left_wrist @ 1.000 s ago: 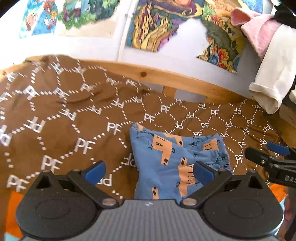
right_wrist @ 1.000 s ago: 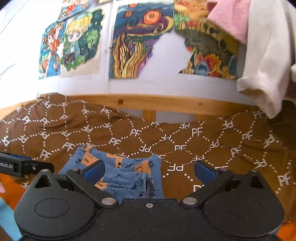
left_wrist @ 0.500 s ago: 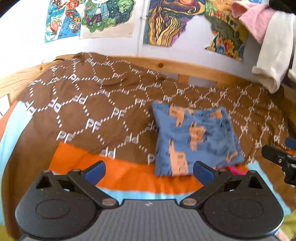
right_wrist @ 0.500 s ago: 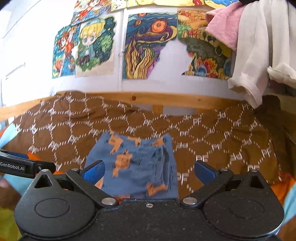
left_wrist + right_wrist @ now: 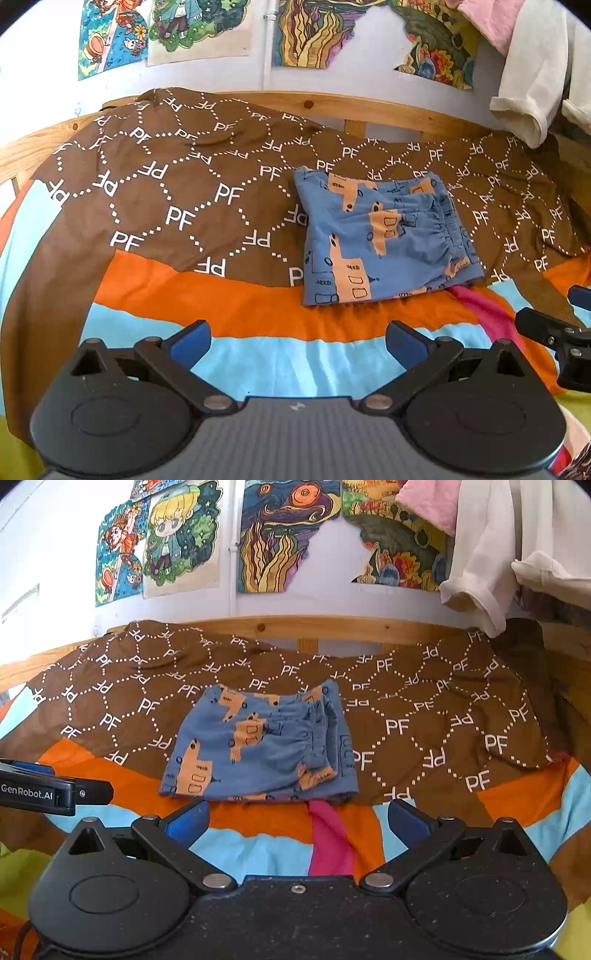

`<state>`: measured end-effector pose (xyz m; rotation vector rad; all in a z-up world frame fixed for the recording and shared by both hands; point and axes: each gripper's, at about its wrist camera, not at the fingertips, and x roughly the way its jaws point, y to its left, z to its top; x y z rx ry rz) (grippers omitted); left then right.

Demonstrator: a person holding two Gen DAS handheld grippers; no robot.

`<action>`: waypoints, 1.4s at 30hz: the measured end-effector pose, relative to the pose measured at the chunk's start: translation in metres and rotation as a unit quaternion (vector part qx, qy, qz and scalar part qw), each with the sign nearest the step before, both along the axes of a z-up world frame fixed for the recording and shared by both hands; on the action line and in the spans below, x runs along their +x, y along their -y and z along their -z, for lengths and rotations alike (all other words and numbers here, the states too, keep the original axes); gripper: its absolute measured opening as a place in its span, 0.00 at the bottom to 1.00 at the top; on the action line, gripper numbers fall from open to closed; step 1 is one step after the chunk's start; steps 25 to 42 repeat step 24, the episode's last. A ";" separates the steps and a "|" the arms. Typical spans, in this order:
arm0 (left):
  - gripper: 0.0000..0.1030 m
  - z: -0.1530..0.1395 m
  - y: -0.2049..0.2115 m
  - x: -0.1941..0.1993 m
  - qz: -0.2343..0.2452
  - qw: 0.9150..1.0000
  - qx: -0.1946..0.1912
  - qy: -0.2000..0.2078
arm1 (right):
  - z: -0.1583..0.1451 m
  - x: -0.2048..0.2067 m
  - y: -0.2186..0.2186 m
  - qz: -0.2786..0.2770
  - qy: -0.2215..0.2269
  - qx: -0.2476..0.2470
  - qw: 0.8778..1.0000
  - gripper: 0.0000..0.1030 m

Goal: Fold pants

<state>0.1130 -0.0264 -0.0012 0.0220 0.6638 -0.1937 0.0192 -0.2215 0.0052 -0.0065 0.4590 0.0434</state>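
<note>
The blue pants with orange prints (image 5: 384, 236) lie folded into a compact rectangle on the bed, waistband to the right; they also show in the right wrist view (image 5: 258, 746). My left gripper (image 5: 297, 341) is open and empty, held back over the striped blanket, left of and nearer than the pants. My right gripper (image 5: 297, 821) is open and empty, just in front of the pants' near edge. The right gripper's side shows at the right edge of the left wrist view (image 5: 554, 328), and the left gripper's side at the left edge of the right wrist view (image 5: 55, 792).
A brown "PF" patterned cover (image 5: 177, 184) lies over an orange, light-blue and pink striped blanket (image 5: 258, 354). A wooden bed rail (image 5: 332, 627) runs behind, under a wall with posters. White and pink clothes (image 5: 487, 554) hang at the upper right.
Both grippers have pulled back and up from the folded pants, which now lie farther off, untouched on the bed. More of the striped blanket shows in front.
</note>
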 end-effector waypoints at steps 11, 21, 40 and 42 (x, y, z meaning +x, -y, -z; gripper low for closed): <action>1.00 0.007 0.000 0.002 0.004 1.000 0.005 -0.019 | 0.003 0.003 0.002 0.006 -0.012 0.007 1.000 0.99; 1.00 0.009 -0.003 0.004 -0.001 1.000 0.000 -0.029 | 0.004 0.005 0.000 0.002 -0.018 0.007 1.000 0.99; 1.00 0.010 -0.003 0.005 -0.002 0.999 -0.001 -0.032 | 0.005 0.005 0.000 0.001 -0.020 0.008 1.000 0.99; 1.00 0.010 -0.003 0.005 -0.002 0.999 -0.001 -0.032 | 0.005 0.005 0.000 0.001 -0.020 0.008 1.000 0.99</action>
